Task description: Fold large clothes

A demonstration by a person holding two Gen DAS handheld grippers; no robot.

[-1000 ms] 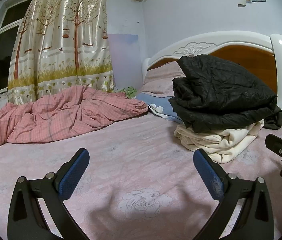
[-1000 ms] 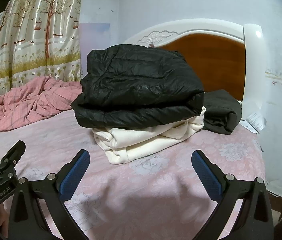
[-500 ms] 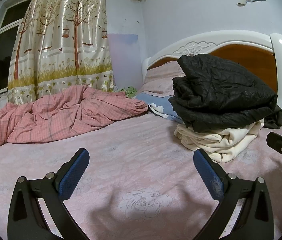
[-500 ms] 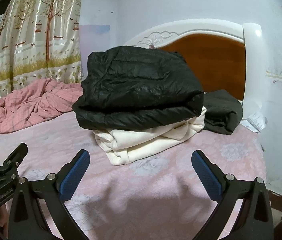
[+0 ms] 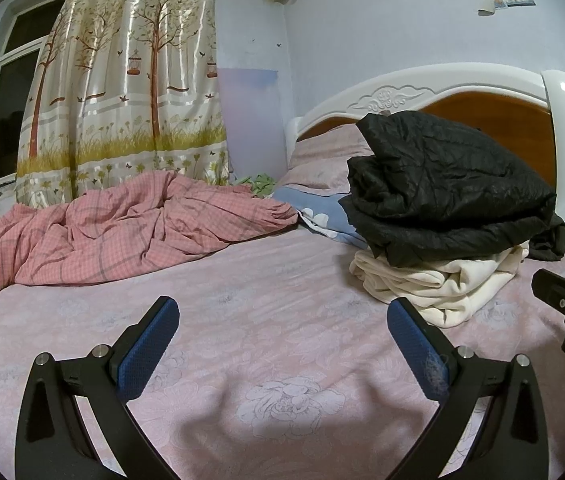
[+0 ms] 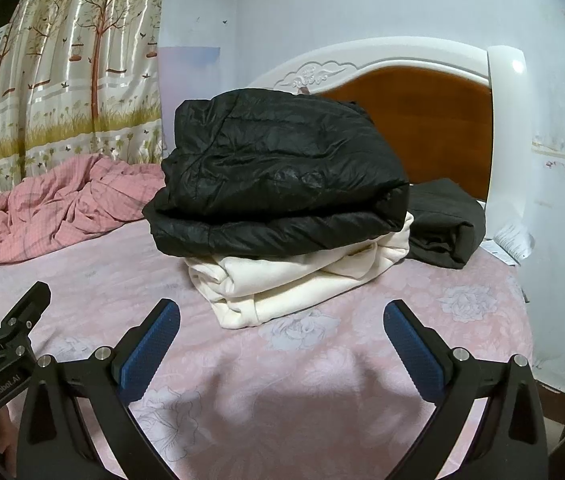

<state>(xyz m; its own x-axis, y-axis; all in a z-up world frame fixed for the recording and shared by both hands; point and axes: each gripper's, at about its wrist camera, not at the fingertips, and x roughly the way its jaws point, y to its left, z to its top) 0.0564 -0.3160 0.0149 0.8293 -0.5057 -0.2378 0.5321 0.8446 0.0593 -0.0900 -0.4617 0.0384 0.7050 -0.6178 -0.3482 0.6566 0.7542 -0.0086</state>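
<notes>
A folded black puffy jacket [image 5: 450,196] [image 6: 278,176] lies on top of a folded cream garment [image 5: 442,288] [image 6: 298,280], stacked on the pink floral bed sheet [image 5: 266,304] [image 6: 322,360] near the headboard. A second folded dark garment [image 6: 446,224] sits behind the stack to the right. My left gripper [image 5: 282,344] hovers open over bare sheet, left of the stack. My right gripper [image 6: 280,344] is open too, just in front of the stack, holding nothing. Each gripper's body shows at the edge of the other's view.
A crumpled pink checked quilt [image 5: 122,232] lies along the far left of the bed, with a blue pillow [image 5: 322,216] beside it. The white and wood headboard [image 6: 422,96] stands behind the stack. A tree-print curtain [image 5: 122,80] covers the window. The wall is close on the right.
Both grippers have drifted back slightly from the stack, which looks a bit lower and farther. Both stay open and the clothes have not moved.
</notes>
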